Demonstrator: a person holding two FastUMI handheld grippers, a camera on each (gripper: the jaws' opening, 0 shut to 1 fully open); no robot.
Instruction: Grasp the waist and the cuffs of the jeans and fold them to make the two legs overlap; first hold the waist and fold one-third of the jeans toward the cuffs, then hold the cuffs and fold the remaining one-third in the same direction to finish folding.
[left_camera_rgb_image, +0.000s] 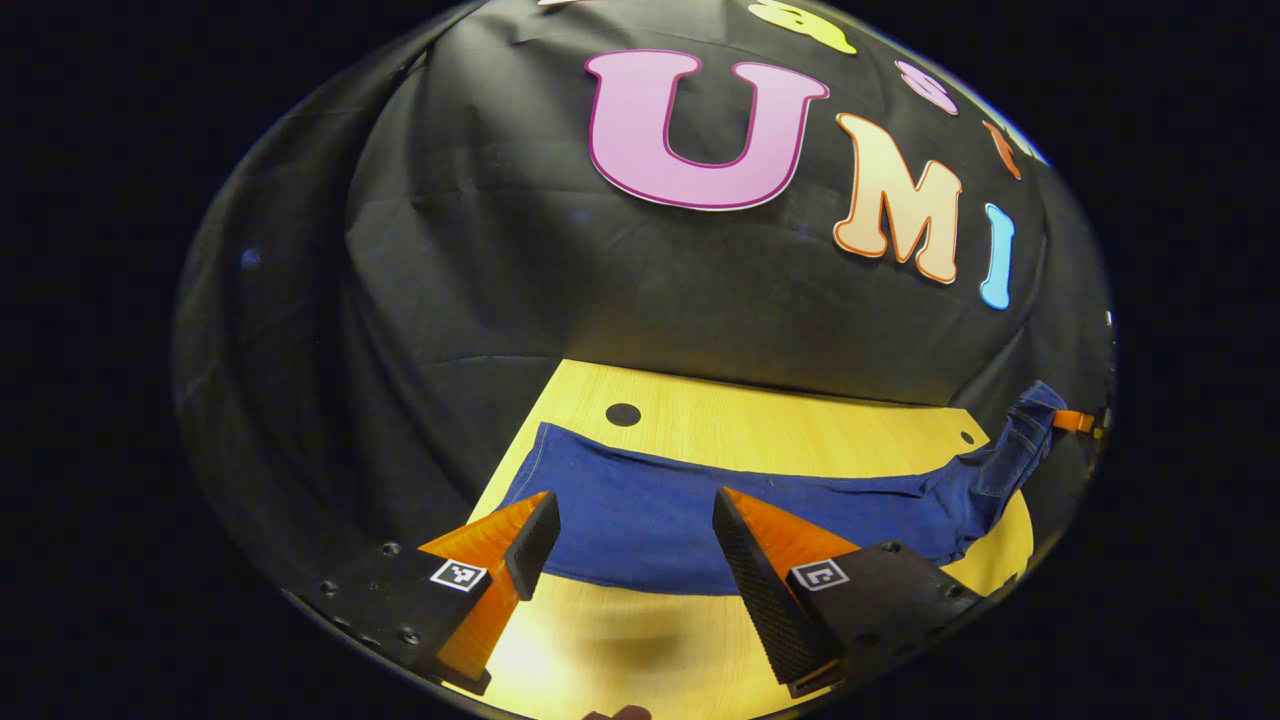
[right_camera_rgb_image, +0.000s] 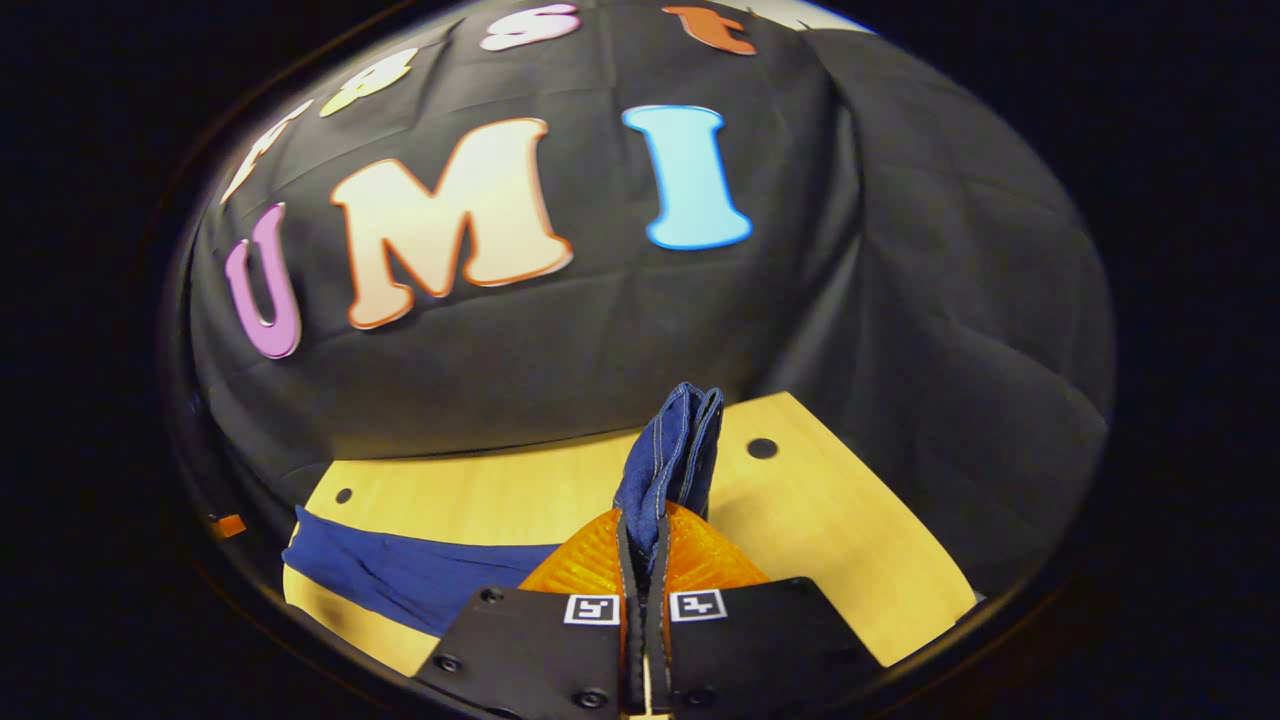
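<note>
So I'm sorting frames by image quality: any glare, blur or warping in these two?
Left gripper view: a bright glare patch on the table near the left gripper, with soft blur just beyond it; the jeans bow from fisheye warping. Right gripper view: the right gripper and the pinched denim stay sharp; the table edge curves strongly.

Between the closed fingers of the right gripper (right_camera_rgb_image: 645, 560), the pinched stretch of the jeans (right_camera_rgb_image: 672, 450) is hidden, and whether that bunch is the waist or a cuff cannot be told. On the table (right_camera_rgb_image: 830, 530), the cloth runs off the lower left edge of the right gripper view. In the left gripper view, the jeans' near hem hides behind the finger (left_camera_rgb_image: 770, 590) at right, and their far raised end is too small to read.
</note>
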